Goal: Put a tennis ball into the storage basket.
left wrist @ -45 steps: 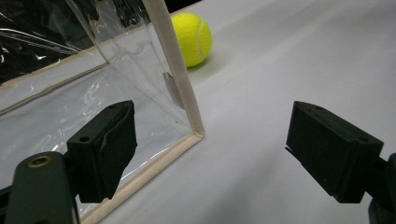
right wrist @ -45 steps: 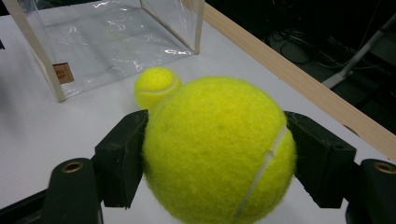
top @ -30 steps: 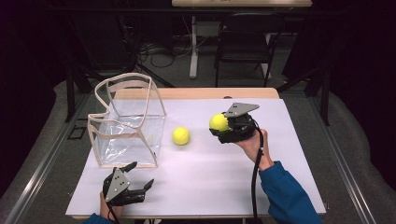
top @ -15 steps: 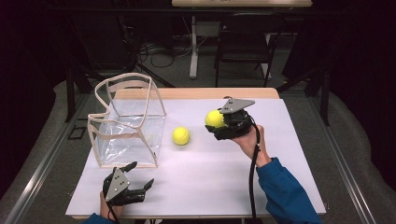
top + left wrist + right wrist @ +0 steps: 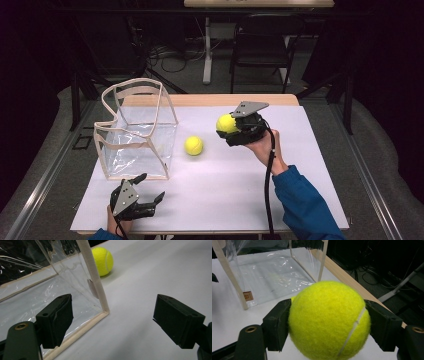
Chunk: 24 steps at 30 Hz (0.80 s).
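Right tool point(image 5: 226, 126) | clamps tennis ball point(image 5: 226, 123) | above table point(image 5: 300, 200)

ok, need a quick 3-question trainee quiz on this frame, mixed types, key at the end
1. True or false: the right claw is shut on a tennis ball.
2. How many tennis balls are in the scene, counting the one on the table?
3. Multiple choice: the left claw is
A. gripping the clear bag
B. open, with the bag's corner edge between its jaws
C. holding a ball

Key:
1. True
2. Two
3. B
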{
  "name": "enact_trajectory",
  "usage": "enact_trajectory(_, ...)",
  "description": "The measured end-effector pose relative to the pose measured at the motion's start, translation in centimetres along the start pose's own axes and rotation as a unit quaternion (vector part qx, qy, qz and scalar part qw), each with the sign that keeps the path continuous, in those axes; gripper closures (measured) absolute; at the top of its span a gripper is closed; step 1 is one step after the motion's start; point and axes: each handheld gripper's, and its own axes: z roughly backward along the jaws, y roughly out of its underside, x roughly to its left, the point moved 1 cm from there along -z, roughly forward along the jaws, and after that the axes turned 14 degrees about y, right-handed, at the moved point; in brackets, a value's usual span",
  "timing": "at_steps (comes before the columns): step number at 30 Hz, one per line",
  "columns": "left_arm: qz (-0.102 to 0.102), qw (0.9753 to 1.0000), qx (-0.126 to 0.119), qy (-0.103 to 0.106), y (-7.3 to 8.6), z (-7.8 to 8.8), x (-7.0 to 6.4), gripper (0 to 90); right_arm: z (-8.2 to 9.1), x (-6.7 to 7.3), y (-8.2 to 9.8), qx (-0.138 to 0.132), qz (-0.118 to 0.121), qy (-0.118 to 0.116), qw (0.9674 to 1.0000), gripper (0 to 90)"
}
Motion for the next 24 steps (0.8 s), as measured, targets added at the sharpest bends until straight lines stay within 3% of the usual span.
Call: enact_trajectory(24, 0.0, 1.0, 0.0, 0.0, 0.0, 0.0, 0.0, 15.9, -0.8, -0.1, -1.3, 0.0, 0.006, -0.003, 1.0, 25.9)
